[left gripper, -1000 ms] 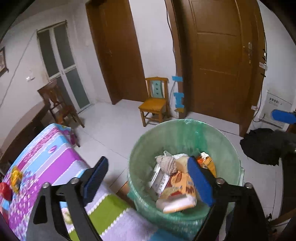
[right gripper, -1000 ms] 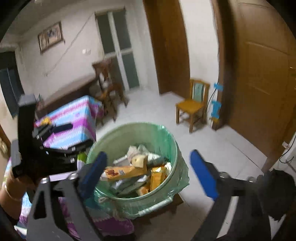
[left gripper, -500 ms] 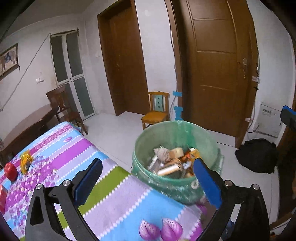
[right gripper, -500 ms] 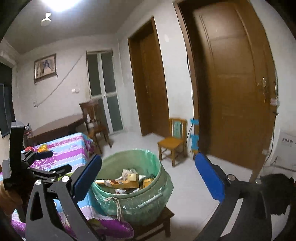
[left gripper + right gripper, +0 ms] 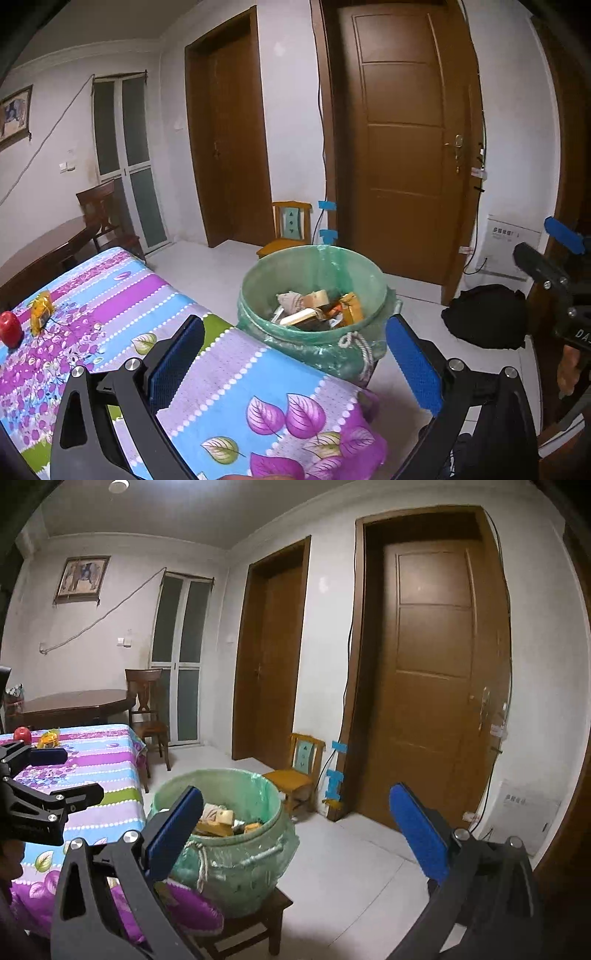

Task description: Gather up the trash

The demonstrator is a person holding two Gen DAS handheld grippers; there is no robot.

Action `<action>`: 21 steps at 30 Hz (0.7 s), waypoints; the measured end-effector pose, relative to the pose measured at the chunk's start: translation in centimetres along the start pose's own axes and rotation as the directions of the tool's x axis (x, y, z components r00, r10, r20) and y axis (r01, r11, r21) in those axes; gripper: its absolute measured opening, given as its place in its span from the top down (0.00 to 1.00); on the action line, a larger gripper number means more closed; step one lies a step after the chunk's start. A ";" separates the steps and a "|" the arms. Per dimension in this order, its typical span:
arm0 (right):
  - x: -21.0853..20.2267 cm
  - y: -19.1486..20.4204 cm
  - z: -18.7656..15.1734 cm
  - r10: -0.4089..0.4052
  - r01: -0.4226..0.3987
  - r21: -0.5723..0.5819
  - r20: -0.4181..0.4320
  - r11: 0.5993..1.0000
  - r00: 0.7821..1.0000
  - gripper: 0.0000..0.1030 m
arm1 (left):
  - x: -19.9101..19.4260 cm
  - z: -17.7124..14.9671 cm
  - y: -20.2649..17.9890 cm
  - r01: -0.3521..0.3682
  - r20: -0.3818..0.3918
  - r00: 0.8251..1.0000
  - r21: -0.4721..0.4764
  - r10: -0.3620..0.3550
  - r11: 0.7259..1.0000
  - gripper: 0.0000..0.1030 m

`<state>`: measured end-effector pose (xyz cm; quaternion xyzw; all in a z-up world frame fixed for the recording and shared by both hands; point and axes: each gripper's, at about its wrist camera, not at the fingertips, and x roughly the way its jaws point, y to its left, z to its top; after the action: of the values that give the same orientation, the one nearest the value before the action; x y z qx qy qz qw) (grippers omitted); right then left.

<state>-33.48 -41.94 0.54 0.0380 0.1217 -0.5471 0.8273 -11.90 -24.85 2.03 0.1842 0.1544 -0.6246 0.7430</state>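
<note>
A green-lined trash bin (image 5: 314, 266) (image 5: 240, 853) stands on a low wooden stool (image 5: 255, 915) beside the table and holds several wrappers and boxes (image 5: 317, 310). My left gripper (image 5: 295, 358) is open and empty above the table's corner, short of the bin. My right gripper (image 5: 295, 827) is open and empty, to the right of the bin and above it. Each gripper also shows at the edge of the other's view, the right one (image 5: 561, 266) and the left one (image 5: 44, 786).
The table has a floral striped cloth (image 5: 110, 295) with a red apple (image 5: 9, 326) and a yellow packet (image 5: 38, 314) at its far end. A small yellow chair (image 5: 299, 775), brown doors (image 5: 432, 686), a dark bag (image 5: 484, 317) on the floor, and a dark table (image 5: 74, 701) with a chair stand around.
Both grippers have drawn back and risen from over the bin. The bin now looks smaller and farther, and more of the table and room shows. Both jaws stay open.
</note>
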 end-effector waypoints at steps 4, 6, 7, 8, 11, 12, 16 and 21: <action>0.3 -0.4 -0.5 0.011 -0.010 0.019 -0.032 1.000 0.999 0.05 | 0.3 -0.3 -0.4 -0.008 -0.014 1.000 0.010 0.008 1.000 0.05; 0.5 -0.3 -0.7 0.017 -0.016 0.024 -0.041 1.000 0.999 0.05 | 0.4 -0.4 -0.5 0.007 -0.024 1.000 0.007 -0.006 1.000 0.05; 0.5 -0.2 -0.8 0.018 -0.017 0.025 -0.044 1.000 0.999 0.05 | 0.4 -0.5 -0.4 0.000 -0.021 1.000 -0.004 0.000 1.000 0.05; 0.4 0.0 -0.8 0.018 -0.017 0.026 -0.045 1.000 0.999 0.05 | 0.4 -0.5 -0.4 -0.008 -0.012 1.000 -0.009 0.007 1.000 0.05; 0.2 0.2 -0.9 0.021 -0.020 0.025 -0.042 1.000 0.999 0.05 | 0.7 -0.5 -0.5 0.014 -0.028 1.000 -0.011 -0.015 1.000 0.05; 0.2 0.3 -0.9 0.020 -0.019 0.023 -0.043 1.000 0.999 0.05 | 0.8 -0.5 -0.5 0.023 -0.029 0.999 -0.015 -0.023 1.000 0.05; 0.2 0.4 -0.9 0.022 -0.021 0.026 -0.044 0.999 0.999 0.05 | 1.2 -0.4 -0.7 0.003 -0.056 0.998 0.004 -0.002 1.000 0.05; 0.4 0.3 -1.0 0.027 -0.025 0.037 -0.057 0.999 0.998 0.05 | 1.5 -0.4 -0.6 -0.031 -0.053 0.998 0.009 0.031 0.999 0.05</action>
<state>-33.20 -42.02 -0.50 0.0702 0.1349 -0.5370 0.8297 -12.22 -26.01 0.95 0.2062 0.1683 -0.6085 0.7476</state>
